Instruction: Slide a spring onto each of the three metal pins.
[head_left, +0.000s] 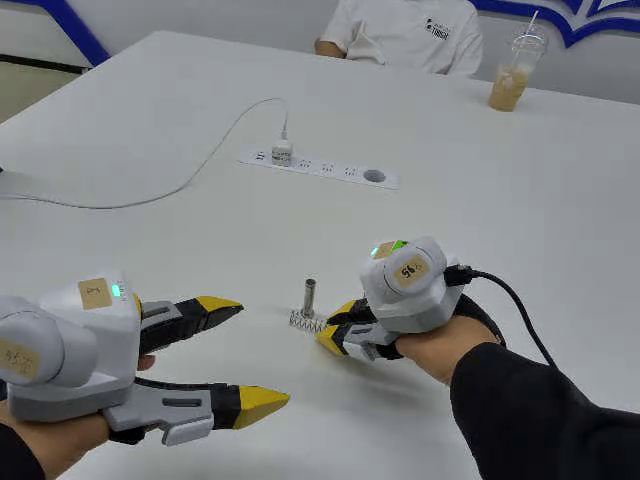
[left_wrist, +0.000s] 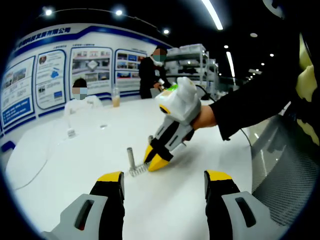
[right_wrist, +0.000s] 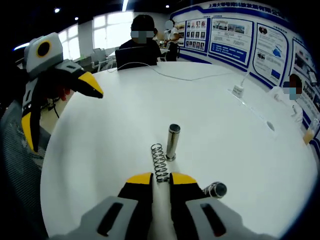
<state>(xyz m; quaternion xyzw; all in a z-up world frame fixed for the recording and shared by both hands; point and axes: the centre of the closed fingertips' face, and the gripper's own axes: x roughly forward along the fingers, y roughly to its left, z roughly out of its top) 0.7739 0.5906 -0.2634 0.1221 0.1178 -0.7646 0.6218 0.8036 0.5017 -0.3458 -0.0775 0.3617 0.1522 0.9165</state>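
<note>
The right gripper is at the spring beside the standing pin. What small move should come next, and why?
Probably lift the spring and tip it upright over the standing pin: the right gripper looks closed on the spring's near end, the spring lies flat, and the pin is bare.

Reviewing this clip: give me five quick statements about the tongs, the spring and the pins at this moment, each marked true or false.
1. The right tongs pinch one end of the spring, which lies on the table. True.
2. The spring is already threaded over the upright pin. False: it lies beside the pin's base.
3. The left tongs are shut on a pin. False: they are open and hold nothing.
4. A second pin sits close beside the right tongs' tips. True.
5. The power strip has nothing plugged in. False: a white plug with a cable sits in it.
</note>
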